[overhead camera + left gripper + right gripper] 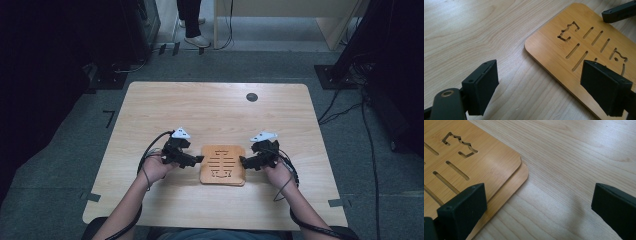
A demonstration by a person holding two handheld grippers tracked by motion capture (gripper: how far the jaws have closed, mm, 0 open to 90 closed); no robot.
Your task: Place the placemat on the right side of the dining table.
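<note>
A flat bamboo board (223, 165) with cut slots and small shaped holes lies on the table near the front edge. The right gripper view shows it as an upper board (481, 162) on a lower board (516, 178) that sticks out at one corner. My left gripper (199, 160) is at the board's left edge, open. In its own view the left gripper (541, 75) has the board's (554, 47) edge between its jaws without touching. My right gripper (243, 161) is at the board's right edge. In its own view the right gripper (540, 197) is open, with one jaw over the boards.
The light wooden table (215, 110) has a small dark round spot (252, 97) near its far edge. A person's legs (192, 25) stand beyond the table. Cables (345, 107) and dark stands lie on the floor to the right and left.
</note>
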